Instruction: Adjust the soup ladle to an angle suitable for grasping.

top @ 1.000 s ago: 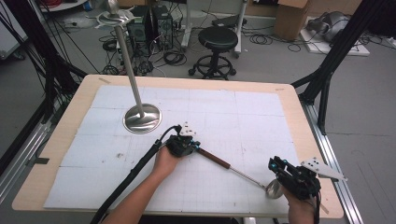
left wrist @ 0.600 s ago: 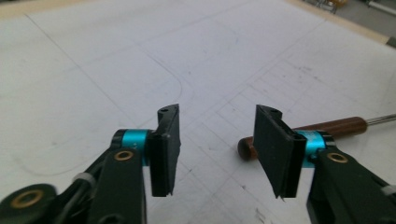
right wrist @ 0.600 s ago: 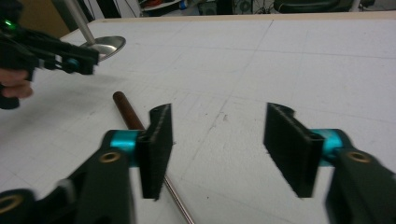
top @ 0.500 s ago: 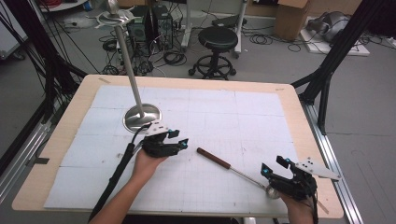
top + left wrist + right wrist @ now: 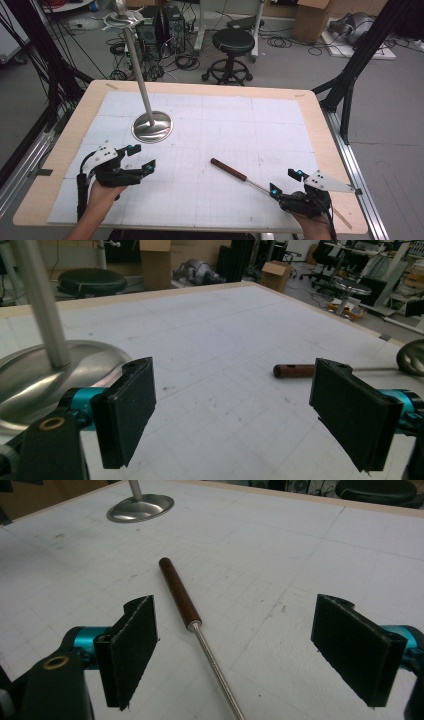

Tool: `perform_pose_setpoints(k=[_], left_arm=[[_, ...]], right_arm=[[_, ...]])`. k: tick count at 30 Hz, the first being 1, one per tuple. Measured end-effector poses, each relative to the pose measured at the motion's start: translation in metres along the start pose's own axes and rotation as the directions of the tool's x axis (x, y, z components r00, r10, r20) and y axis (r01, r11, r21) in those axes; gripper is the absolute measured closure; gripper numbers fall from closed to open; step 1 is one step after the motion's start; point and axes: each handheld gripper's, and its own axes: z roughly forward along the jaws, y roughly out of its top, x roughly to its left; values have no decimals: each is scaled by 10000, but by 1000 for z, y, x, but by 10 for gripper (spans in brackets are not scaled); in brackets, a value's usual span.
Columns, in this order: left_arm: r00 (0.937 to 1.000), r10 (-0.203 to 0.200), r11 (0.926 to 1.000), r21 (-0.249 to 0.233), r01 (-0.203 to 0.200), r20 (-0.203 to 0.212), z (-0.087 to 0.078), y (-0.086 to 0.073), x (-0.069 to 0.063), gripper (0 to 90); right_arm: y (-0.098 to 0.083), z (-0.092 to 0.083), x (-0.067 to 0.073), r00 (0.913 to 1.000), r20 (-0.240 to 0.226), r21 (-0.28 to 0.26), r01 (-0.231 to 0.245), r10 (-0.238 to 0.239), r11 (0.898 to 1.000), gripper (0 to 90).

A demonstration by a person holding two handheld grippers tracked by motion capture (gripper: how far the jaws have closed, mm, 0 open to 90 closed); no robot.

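Note:
A long utensil with a brown wooden handle [image 5: 229, 169] and a thin metal shaft lies flat on the white mat. My left gripper [image 5: 141, 156] hovers at the front left, well away from the handle [image 5: 294, 371]. Its jaws have just been opening and have nothing between them [image 5: 237, 415]. My right gripper [image 5: 285, 181] sits at the front right, at the shaft's near end. Its jaws have also just been opening; the shaft [image 5: 215, 660] runs between the wide-apart pads and touches neither. The utensil's round metal end [image 5: 412, 357] shows near the right hand.
A metal stand with a round base [image 5: 152, 126] and a tall pole [image 5: 137, 65] stands at the mat's back left, close ahead of the left gripper [image 5: 30, 385]. The wooden table edge [image 5: 320, 125] frames the mat. A stool [image 5: 234, 42] and cables lie beyond.
The left gripper let go of the wooden handle, opened and moved left toward the front left corner. The right gripper opened around the shaft's end. The utensil now rests on the mat.

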Motion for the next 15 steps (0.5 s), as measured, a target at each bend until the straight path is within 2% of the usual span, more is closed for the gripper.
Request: perform_pose_setpoints(k=[3, 7, 10, 15], left_arm=[[9995, 164, 9999, -8, -165, -285, -14, -7, 4, 202], [9991, 9, 9998, -219, -19, -434, -27, -11, 8, 202], [9987, 6, 9993, -370, -26, -518, -34, -13, 11, 202], [9976, -327, 9980, -553, 293, -613, -42, -17, 19, 202]], right_arm=[[-1, 1, 2, 10000, -4, 246, 71, -71, 9997, 178], [-3, 4, 3, 9996, -65, 475, 282, -279, 9985, 203], [-4, 4, 4, 9999, -69, 422, 157, -155, 9990, 203], [-2, 4, 6, 9999, -91, 218, 126, -124, 9997, 204]])
